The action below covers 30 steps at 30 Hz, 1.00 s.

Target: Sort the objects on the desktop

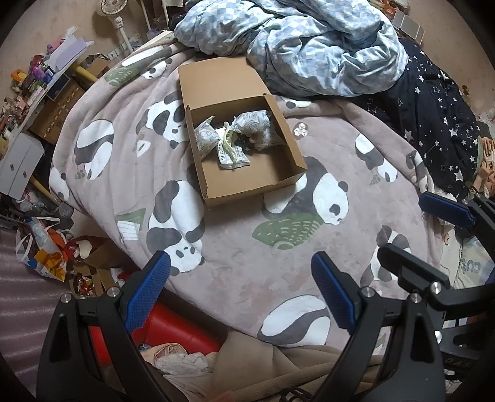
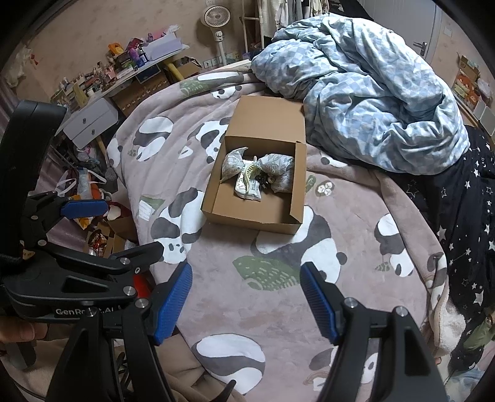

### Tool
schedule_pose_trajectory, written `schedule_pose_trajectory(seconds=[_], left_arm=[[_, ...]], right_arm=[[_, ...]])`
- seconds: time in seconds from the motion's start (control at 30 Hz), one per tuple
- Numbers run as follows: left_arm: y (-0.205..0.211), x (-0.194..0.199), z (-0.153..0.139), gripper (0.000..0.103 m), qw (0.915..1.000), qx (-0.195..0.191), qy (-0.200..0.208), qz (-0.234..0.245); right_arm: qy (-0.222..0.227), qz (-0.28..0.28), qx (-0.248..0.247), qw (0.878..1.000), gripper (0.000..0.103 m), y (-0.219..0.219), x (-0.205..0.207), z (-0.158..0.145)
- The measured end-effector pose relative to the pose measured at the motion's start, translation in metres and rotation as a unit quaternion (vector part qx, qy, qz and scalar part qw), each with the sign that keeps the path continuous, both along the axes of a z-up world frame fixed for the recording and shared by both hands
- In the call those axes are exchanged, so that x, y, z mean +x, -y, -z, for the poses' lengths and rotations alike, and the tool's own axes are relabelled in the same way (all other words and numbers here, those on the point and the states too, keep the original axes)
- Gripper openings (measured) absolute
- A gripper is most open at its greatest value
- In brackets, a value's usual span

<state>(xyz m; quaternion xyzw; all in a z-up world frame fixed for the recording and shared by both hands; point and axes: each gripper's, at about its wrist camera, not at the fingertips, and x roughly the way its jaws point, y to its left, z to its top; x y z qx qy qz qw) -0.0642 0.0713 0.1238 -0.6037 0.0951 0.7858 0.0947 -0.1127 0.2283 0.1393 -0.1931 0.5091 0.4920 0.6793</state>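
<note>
An open cardboard box (image 1: 272,179) (image 2: 222,204) lies on a pink panda blanket (image 1: 235,256) (image 2: 247,303) on the bed. In its far half lie two patterned pouches (image 1: 256,126) (image 2: 280,171), a white packet (image 1: 232,156) (image 2: 249,185) and a pale yellow hair claw (image 1: 227,140) (image 2: 247,173). My left gripper (image 1: 241,278) is open and empty, low over the blanket's near edge. My right gripper (image 2: 246,292) is open and empty, beside it to the right. Each shows in the other's view: the right gripper (image 1: 402,228), the left gripper (image 2: 120,225).
A crumpled blue checked duvet (image 1: 309,46) (image 2: 371,102) lies just behind the box. A dark starry cloth (image 1: 433,117) (image 2: 464,201) lies at the right. Left of the bed are a cluttered desk (image 2: 123,71), a fan (image 2: 216,18) and bags on the floor (image 1: 46,247).
</note>
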Motion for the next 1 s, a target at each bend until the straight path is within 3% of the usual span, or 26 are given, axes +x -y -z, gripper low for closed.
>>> schedule_pose_trajectory(seconds=[1.0], left_arm=[[0.007, -0.003, 0.004, 0.092, 0.9998, -0.019, 0.001, 0.010]], right_arm=[[-0.010, -0.008, -0.005, 1.000, 0.073, 0.000, -0.008, 0.007]])
